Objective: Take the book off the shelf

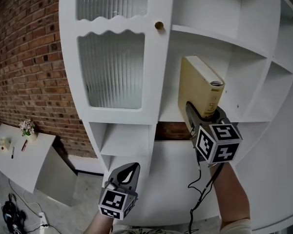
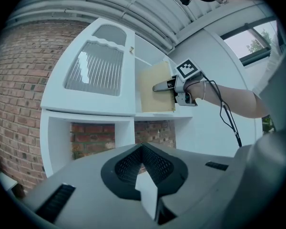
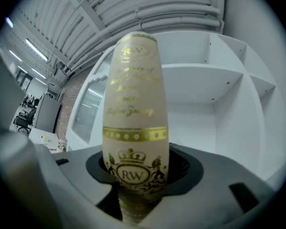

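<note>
A tall white shelf unit (image 1: 164, 57) stands against a red brick wall (image 1: 24, 48). On its left side is a ribbed glass door (image 1: 112, 69) with a small round gold knob (image 1: 159, 26), and to the right of the door are open compartments. The cream hardback book with gold lettering (image 1: 198, 84) stands upright in the open compartment just right of the door, near that compartment's left edge, with its spine facing outward. Its lower end is level with the white shelf board (image 2: 155, 114), but I cannot tell whether it touches the board. The right gripper (image 1: 205, 113) is closed on the book. In the right gripper view its two jaws press the covers on either side of the lower spine (image 3: 136, 123), where a gold crest with the letters RW shows. The marker cube (image 1: 219, 143) sits just behind the jaws, and a black cable (image 1: 200, 194) hangs down from it. The left gripper (image 1: 128, 172) is low in front of the shelf unit's bottom edge, well apart from the book. Its jaws are pressed together with nothing between them, as the left gripper view (image 2: 143, 171) shows. At the lower left edge of the head view is a white table (image 1: 19, 165) carrying a small pot of flowers (image 1: 26, 127).
</note>
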### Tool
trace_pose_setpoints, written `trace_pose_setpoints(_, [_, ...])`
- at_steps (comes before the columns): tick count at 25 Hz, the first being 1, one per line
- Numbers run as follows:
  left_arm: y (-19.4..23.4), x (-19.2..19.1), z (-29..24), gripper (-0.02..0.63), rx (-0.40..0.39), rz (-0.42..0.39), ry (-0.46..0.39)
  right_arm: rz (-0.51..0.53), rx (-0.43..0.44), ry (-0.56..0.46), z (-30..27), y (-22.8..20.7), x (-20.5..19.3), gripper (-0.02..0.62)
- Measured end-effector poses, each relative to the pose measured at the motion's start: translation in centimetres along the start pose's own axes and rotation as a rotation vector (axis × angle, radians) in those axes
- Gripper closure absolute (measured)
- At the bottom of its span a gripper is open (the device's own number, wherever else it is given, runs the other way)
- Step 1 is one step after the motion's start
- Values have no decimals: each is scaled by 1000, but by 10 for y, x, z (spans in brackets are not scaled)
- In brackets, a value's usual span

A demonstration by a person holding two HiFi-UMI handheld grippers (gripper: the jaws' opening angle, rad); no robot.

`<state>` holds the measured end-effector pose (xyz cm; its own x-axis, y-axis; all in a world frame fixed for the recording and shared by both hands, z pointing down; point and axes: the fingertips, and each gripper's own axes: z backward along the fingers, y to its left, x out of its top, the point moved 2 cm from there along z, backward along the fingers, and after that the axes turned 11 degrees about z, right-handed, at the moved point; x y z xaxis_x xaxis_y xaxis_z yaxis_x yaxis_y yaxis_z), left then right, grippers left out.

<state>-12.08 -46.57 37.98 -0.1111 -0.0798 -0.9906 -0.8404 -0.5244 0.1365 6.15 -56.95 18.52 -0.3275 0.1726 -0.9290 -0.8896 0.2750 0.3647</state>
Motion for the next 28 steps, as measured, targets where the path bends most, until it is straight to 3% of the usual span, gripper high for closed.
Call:
trace_pose_setpoints(11, [-63,-17,14,597,11,-6,-20,-34,121,-74,101,33,-30,367])
trace_pose_setpoints(19, [-84,-34,22,597,42,10,-32,-64,139,-33,143,58,-106,367])
trace_pose_setpoints(28, [-78,-54,25,597,93,47,-31,-132,207,2,160,76,-184,367])
